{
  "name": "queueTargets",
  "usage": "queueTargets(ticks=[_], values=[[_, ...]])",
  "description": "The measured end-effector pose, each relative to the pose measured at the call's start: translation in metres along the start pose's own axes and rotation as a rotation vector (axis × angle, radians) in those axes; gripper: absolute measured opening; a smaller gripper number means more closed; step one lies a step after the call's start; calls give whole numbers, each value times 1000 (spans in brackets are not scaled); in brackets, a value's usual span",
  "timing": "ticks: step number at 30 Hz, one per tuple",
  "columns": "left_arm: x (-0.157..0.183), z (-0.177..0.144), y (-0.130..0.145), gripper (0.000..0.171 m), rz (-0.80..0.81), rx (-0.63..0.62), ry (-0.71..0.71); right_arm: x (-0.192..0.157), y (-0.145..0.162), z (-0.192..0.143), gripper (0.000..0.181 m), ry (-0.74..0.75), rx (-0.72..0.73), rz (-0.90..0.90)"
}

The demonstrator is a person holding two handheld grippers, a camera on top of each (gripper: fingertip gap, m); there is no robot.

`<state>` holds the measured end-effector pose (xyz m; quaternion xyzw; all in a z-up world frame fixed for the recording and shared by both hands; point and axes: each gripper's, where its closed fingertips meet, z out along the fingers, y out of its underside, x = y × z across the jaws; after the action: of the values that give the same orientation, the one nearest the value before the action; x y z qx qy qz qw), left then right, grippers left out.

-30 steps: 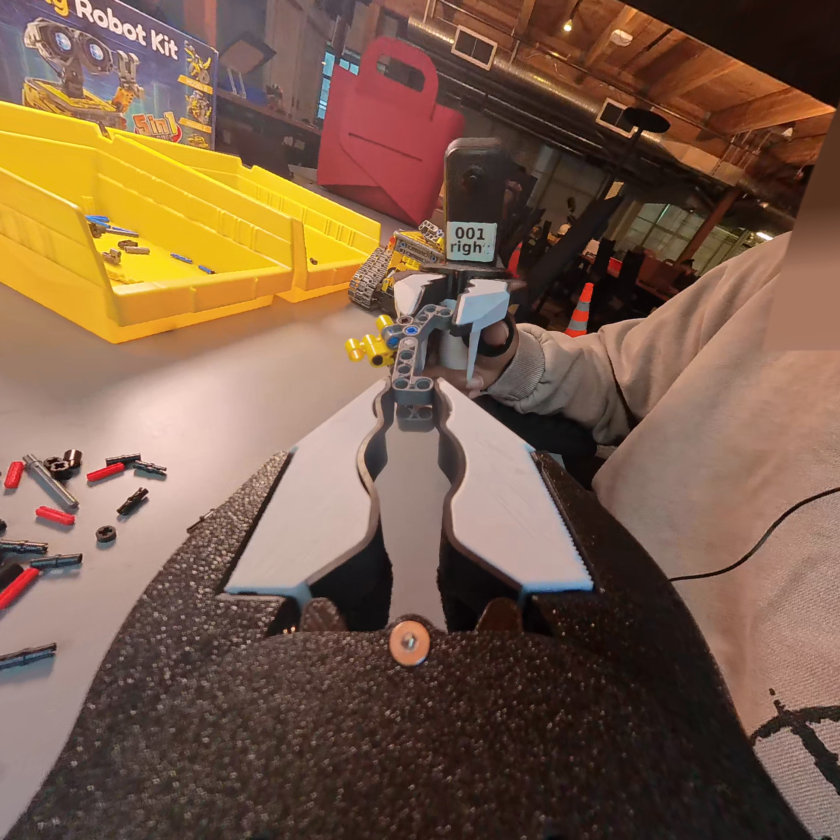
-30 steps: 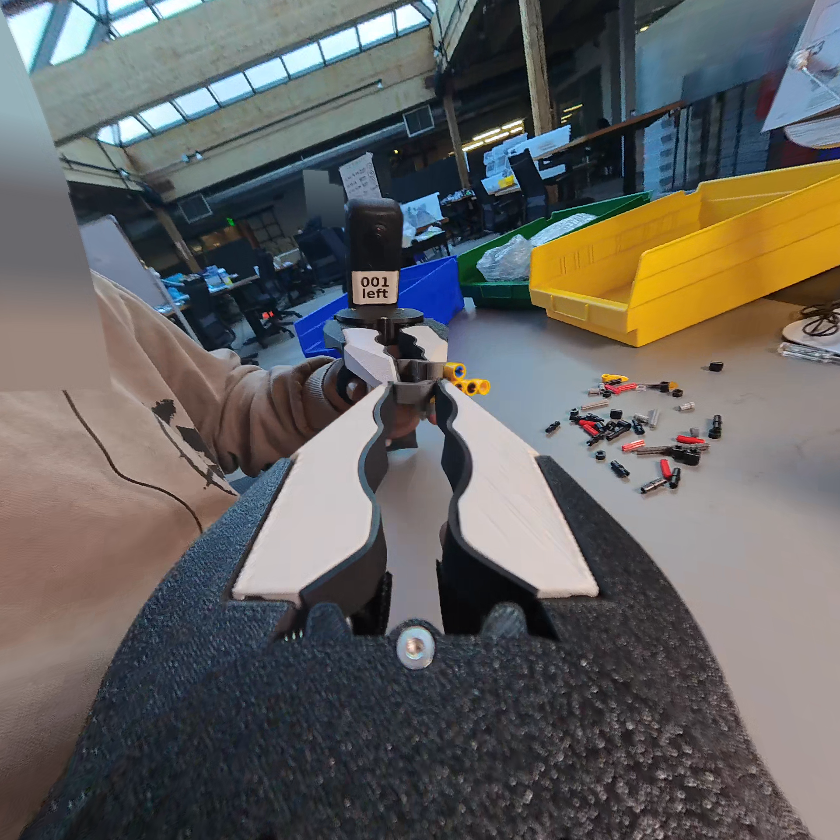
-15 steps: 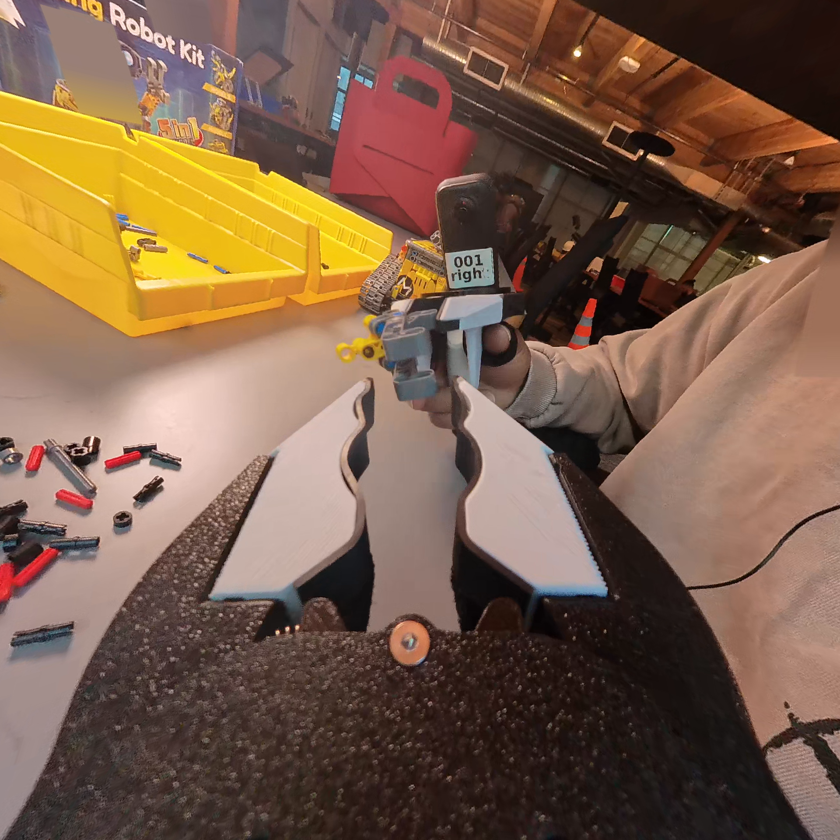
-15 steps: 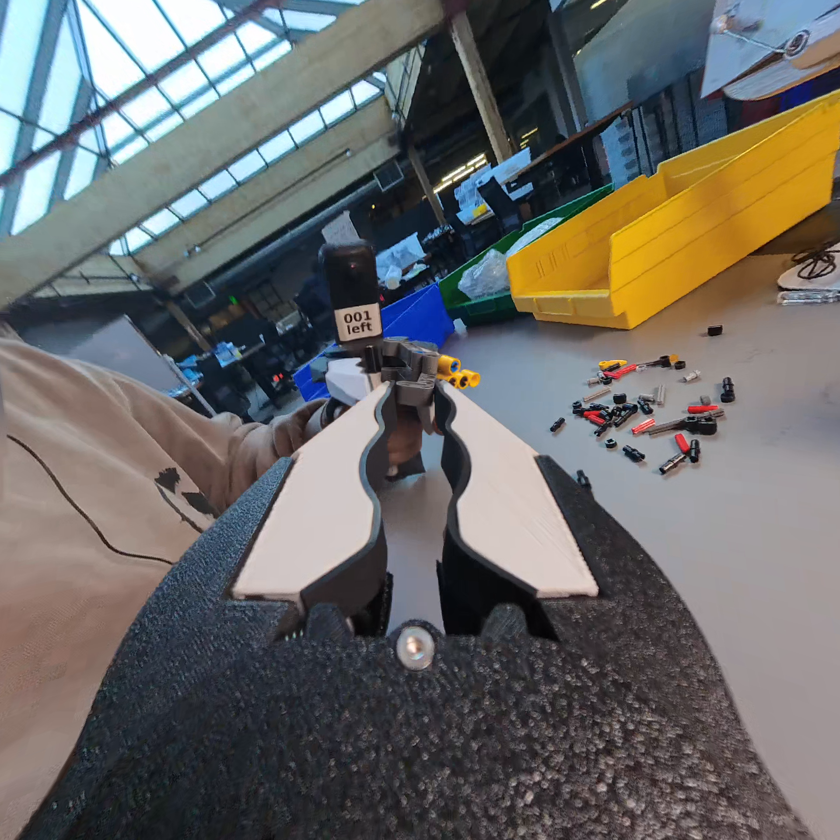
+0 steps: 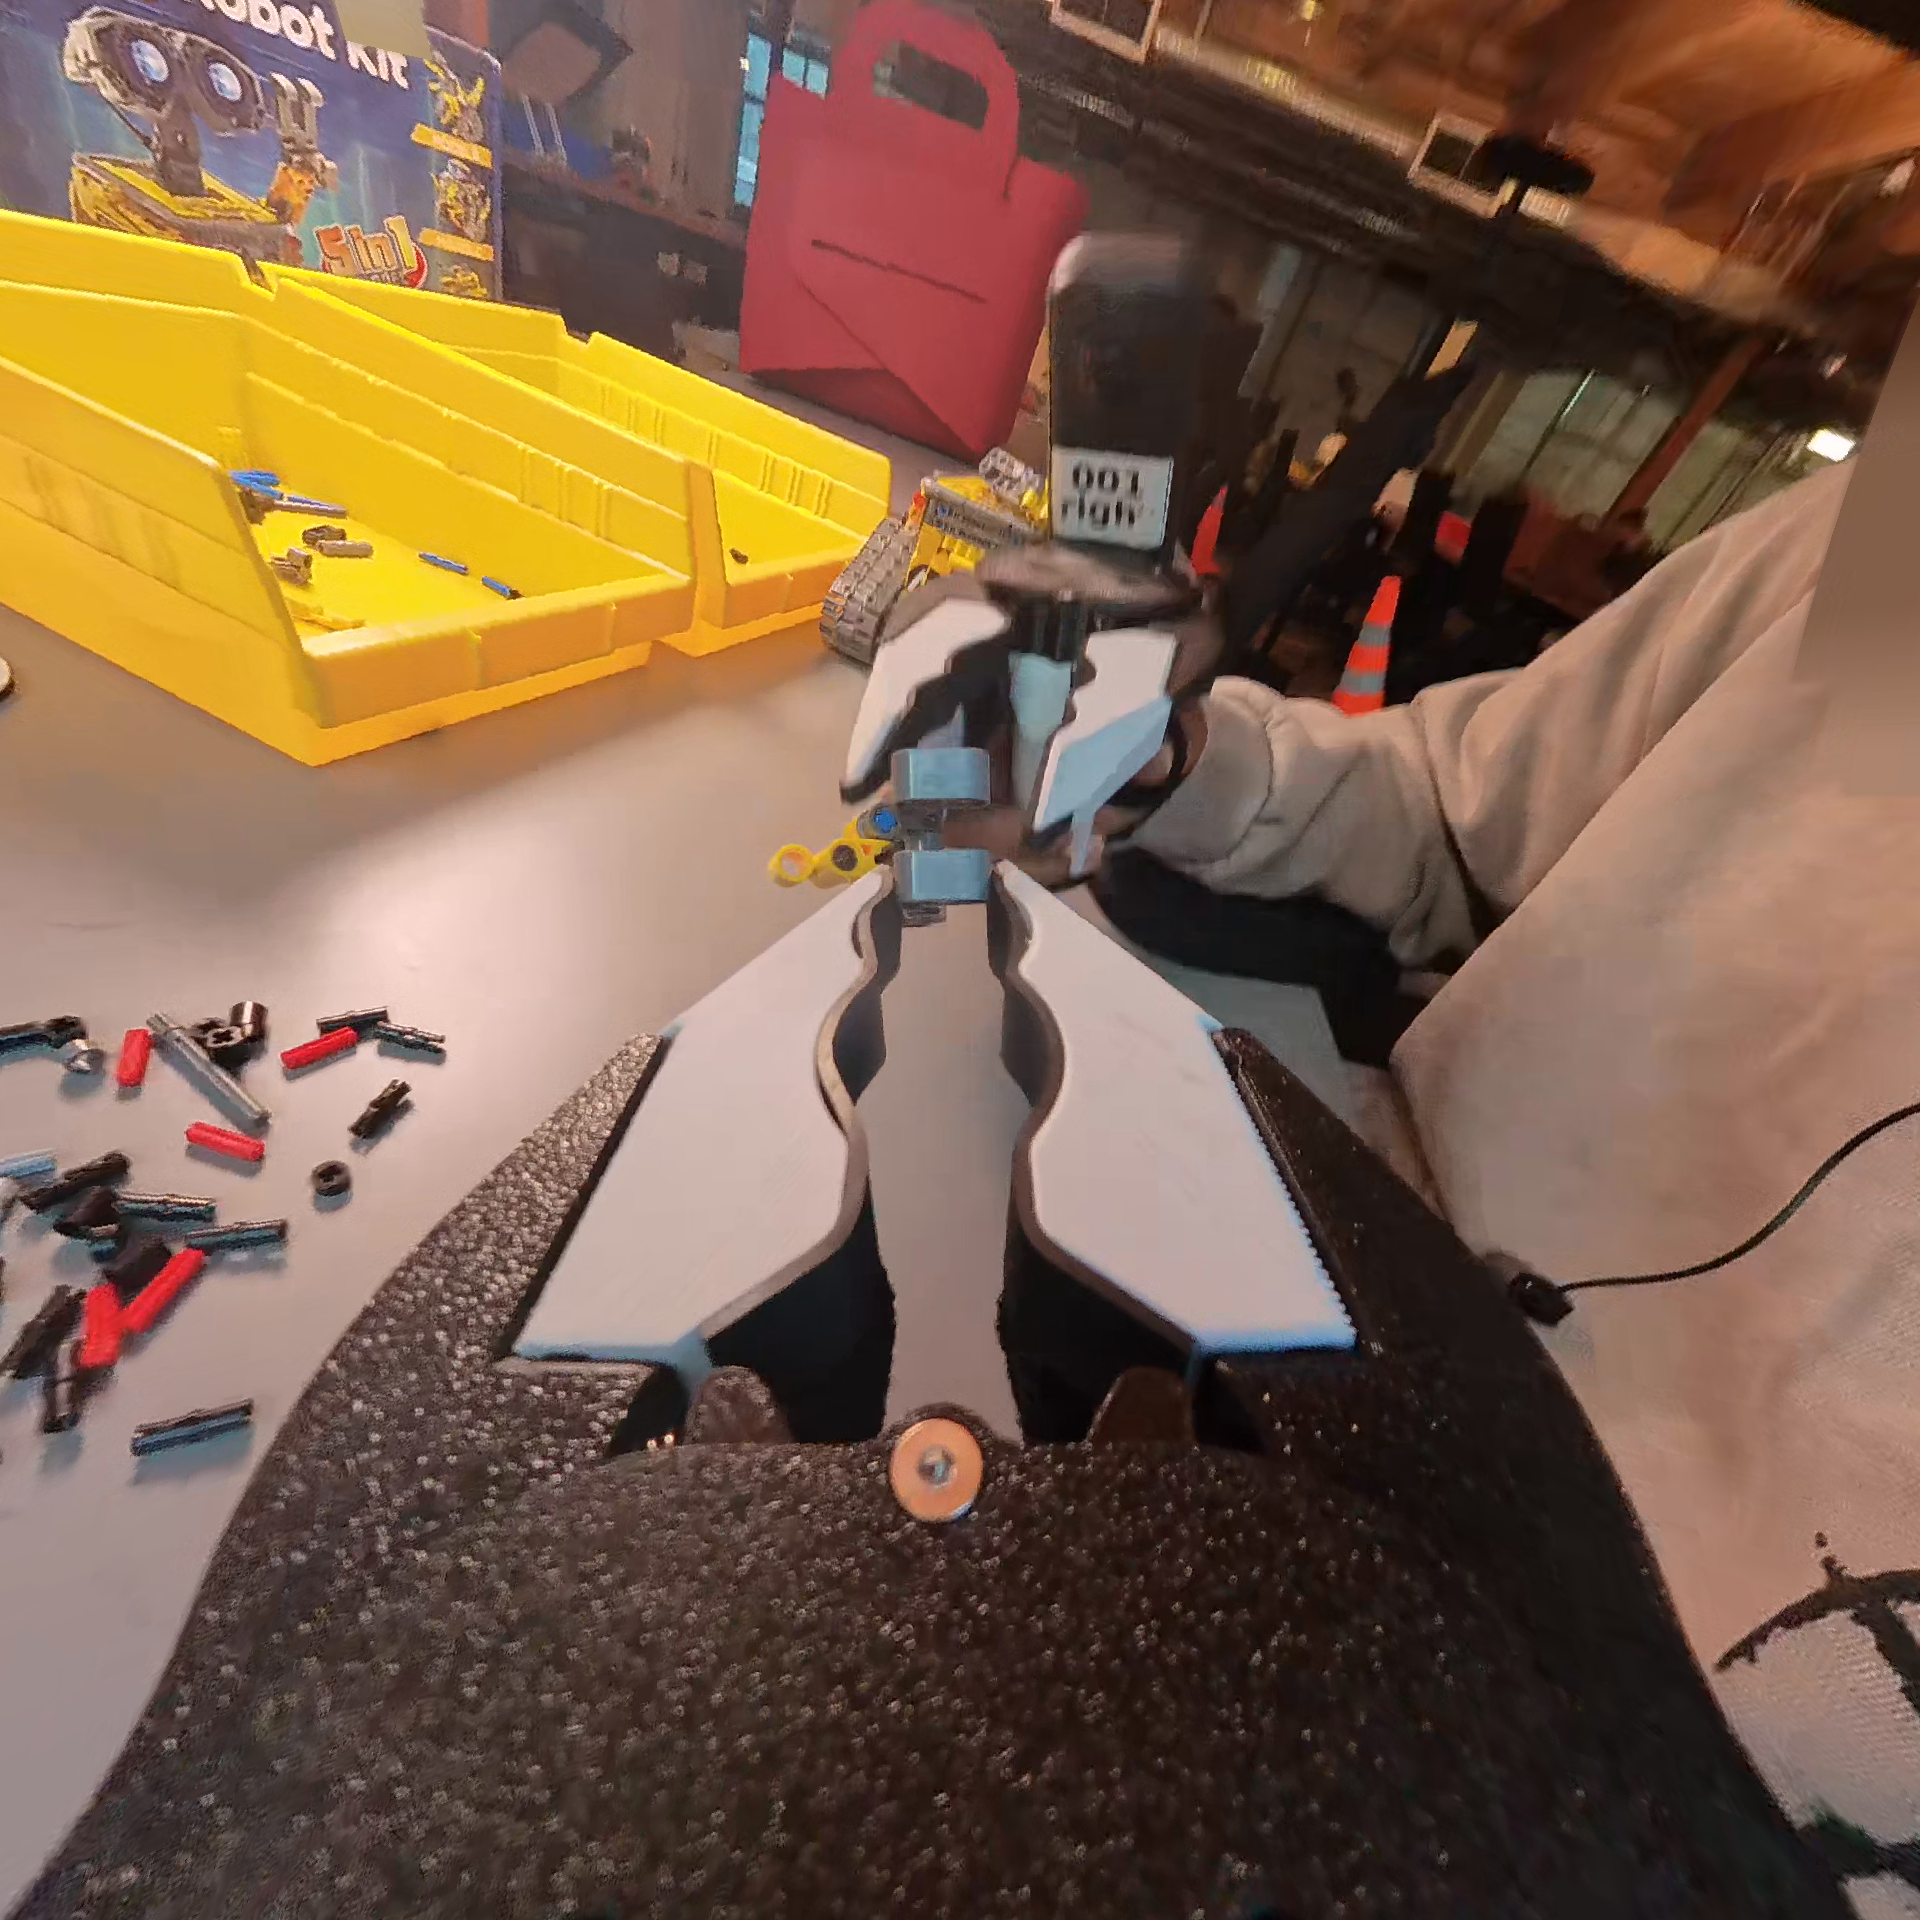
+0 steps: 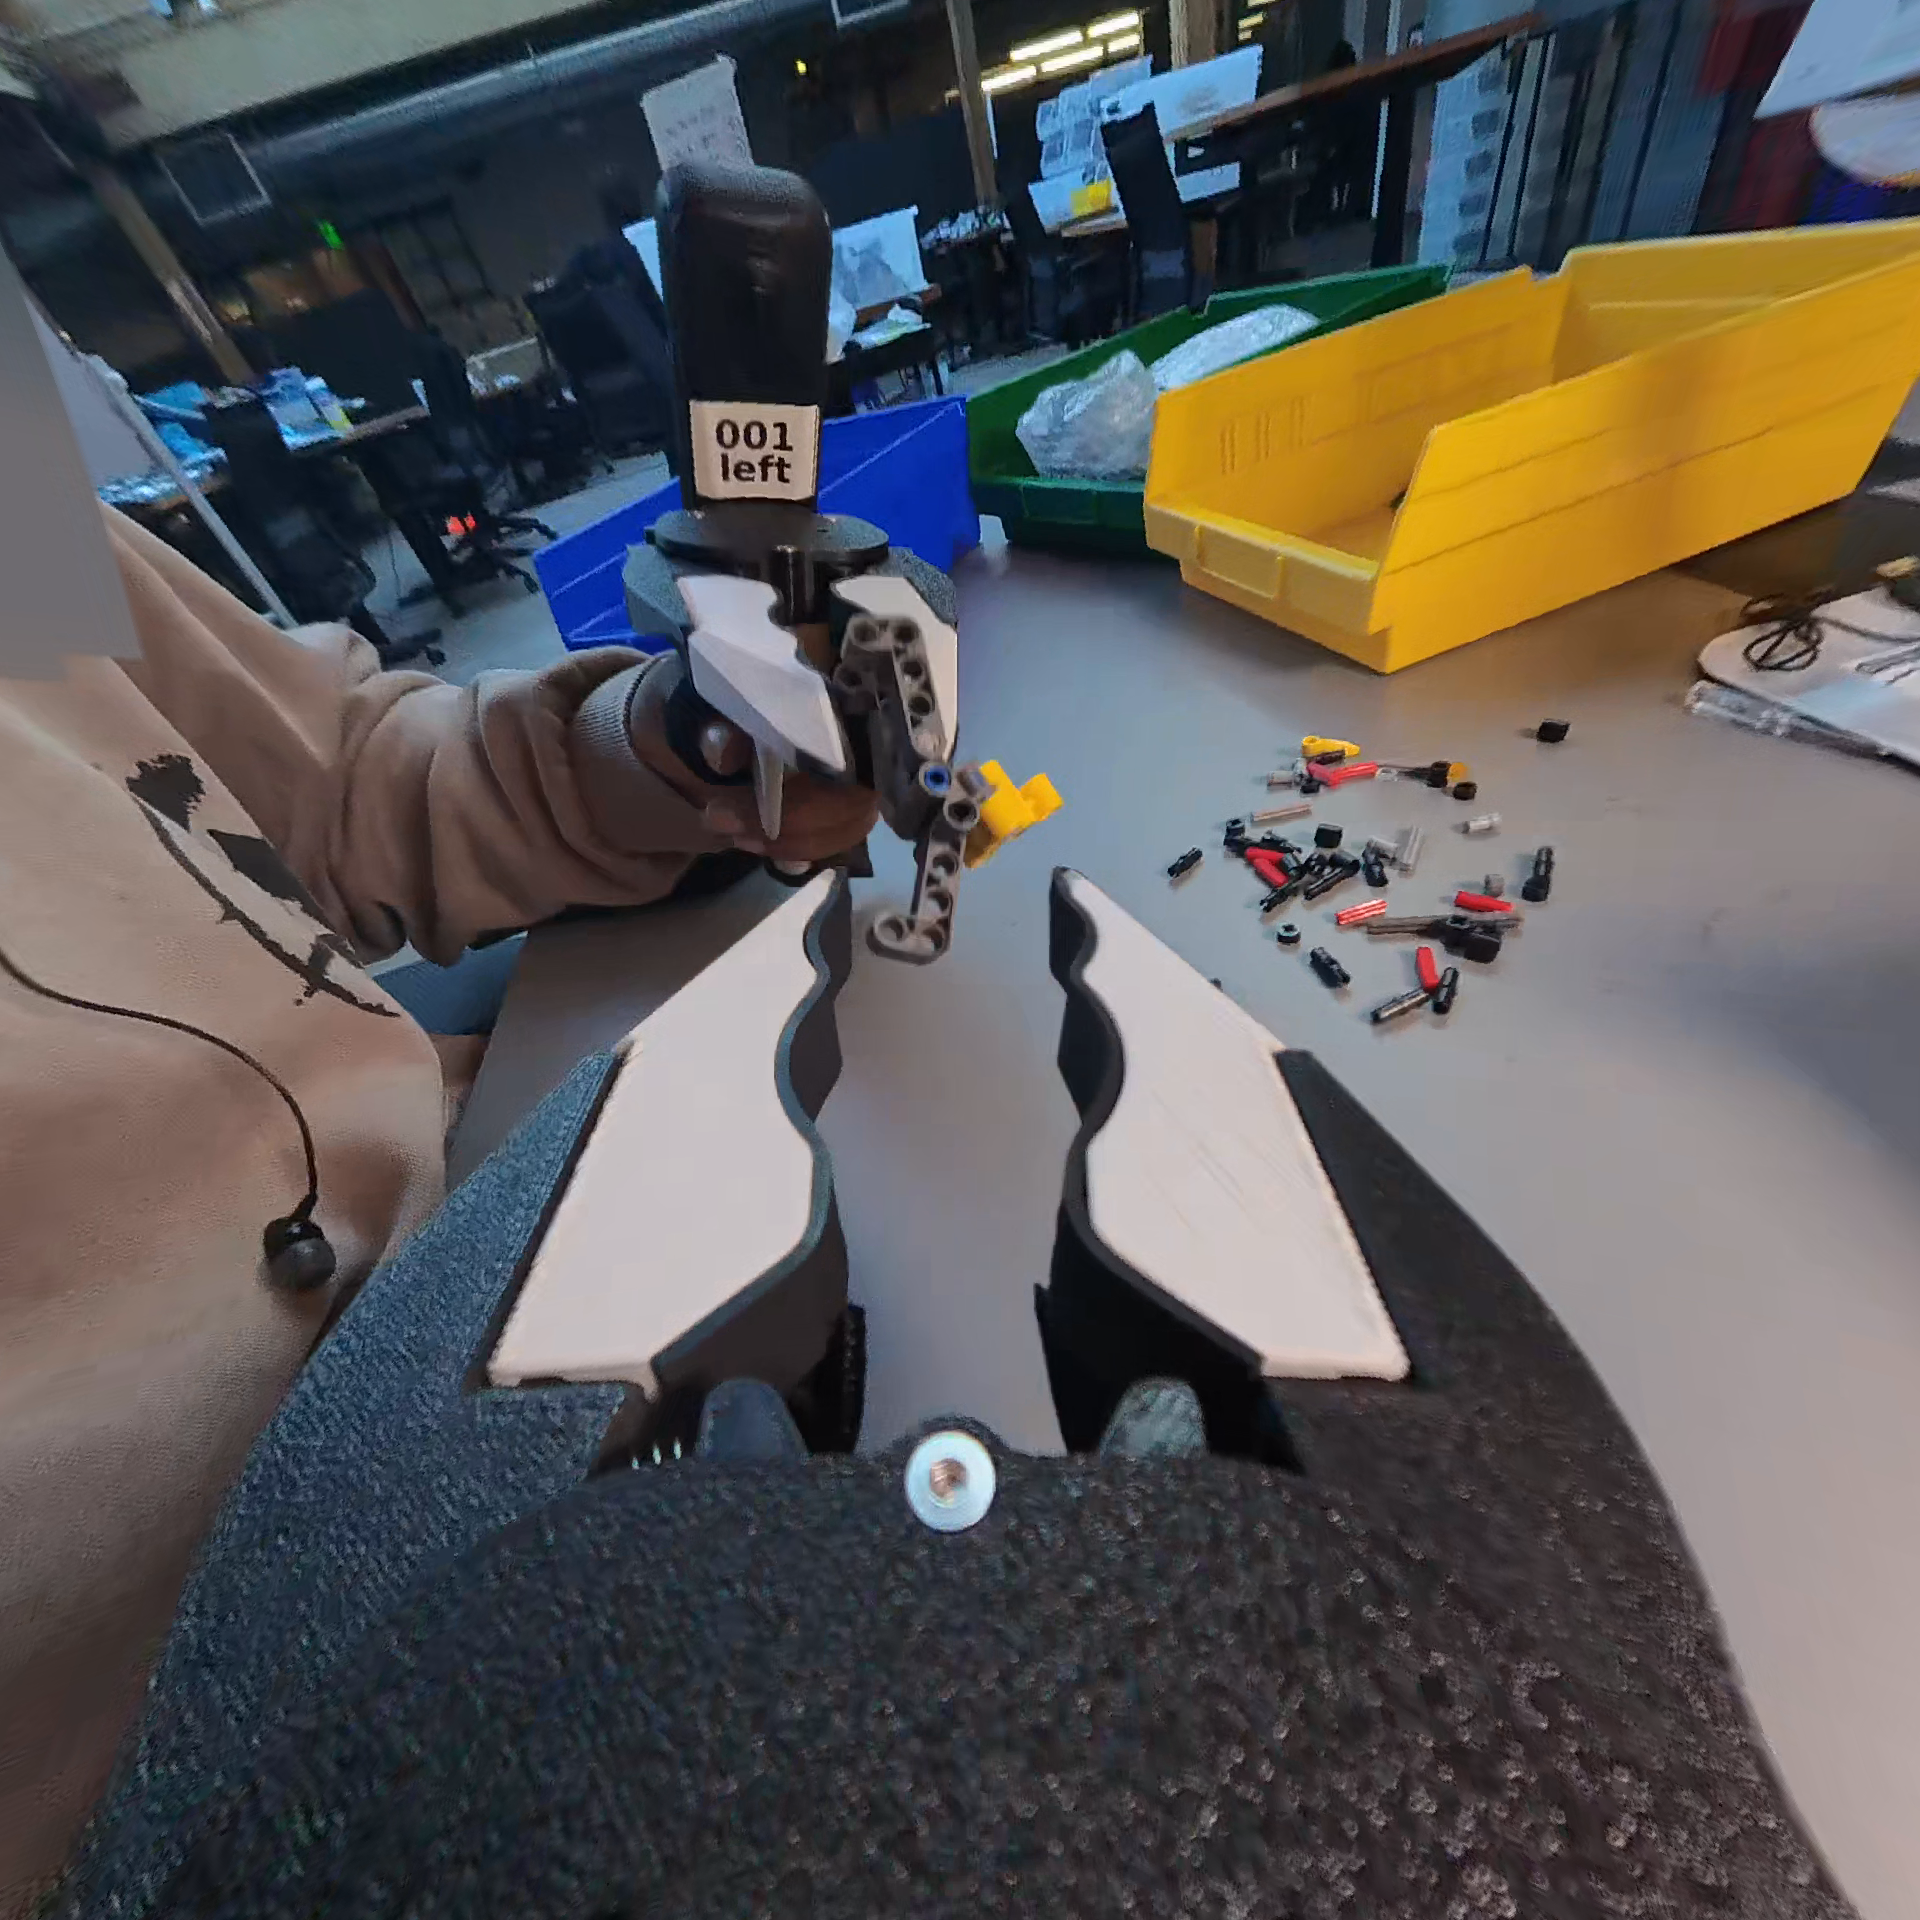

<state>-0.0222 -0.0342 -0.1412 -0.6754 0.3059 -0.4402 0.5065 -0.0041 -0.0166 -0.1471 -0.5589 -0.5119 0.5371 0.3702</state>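
Note:
My left gripper (image 5: 940, 883) is shut on a grey holed-beam assembly (image 5: 938, 777) with a yellow connector (image 5: 821, 860) and a blue pin, and holds it above the grey table (image 5: 468, 883). The right wrist view shows the same: the left gripper (image 6: 883, 727) clamps the beam assembly (image 6: 914, 821), whose yellow connector (image 6: 1008, 805) sticks out to the right. My right gripper (image 6: 945, 894) is open and empty. The assembly's lower end hangs just beyond its fingertips, close to its left one, and touches neither. The right gripper (image 5: 977, 800) also shows open in the left wrist view.
Loose black, red and grey pins lie on the table (image 5: 208, 1122) (image 6: 1371, 883). Yellow bins (image 5: 416, 582) (image 6: 1455, 520), a green bin (image 6: 1060, 488) and a blue bin (image 6: 894, 488) stand behind. A red bag (image 5: 894, 260), a tracked yellow model (image 5: 935, 540) and a kit box (image 5: 208, 135) stand farther back. My left and right fingertips are right by each other.
A second ago both grippers held the assembly. The left one opened while the right one kept it, then shut on it again. The right gripper has now opened and let go.

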Motion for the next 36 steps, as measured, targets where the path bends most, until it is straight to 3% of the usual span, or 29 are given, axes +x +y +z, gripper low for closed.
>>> queueTargets(ticks=[3,6,9,12,16,20,36], values=[[8,5,18,16,115,-134,2,-11,-11,-7,35,-63,20,-60],[22,14,35,16,158,-223,62,-21,13,4,27,-86,-107,-162],[27,17,45,16,168,-271,85,-33,30,12,6,-145,-149,-182],[29,15,38,16,121,-218,109,-35,25,12,6,-180,-109,-128],[36,11,14,24,119,-60,136,-36,-3,9,5,-228,73,48],[32,10,-4,9,75,44,116,-39,-19,7,5,-275,205,151],[22,13,-2,6,-78,21,120,-31,-14,7,5,-227,175,111]])
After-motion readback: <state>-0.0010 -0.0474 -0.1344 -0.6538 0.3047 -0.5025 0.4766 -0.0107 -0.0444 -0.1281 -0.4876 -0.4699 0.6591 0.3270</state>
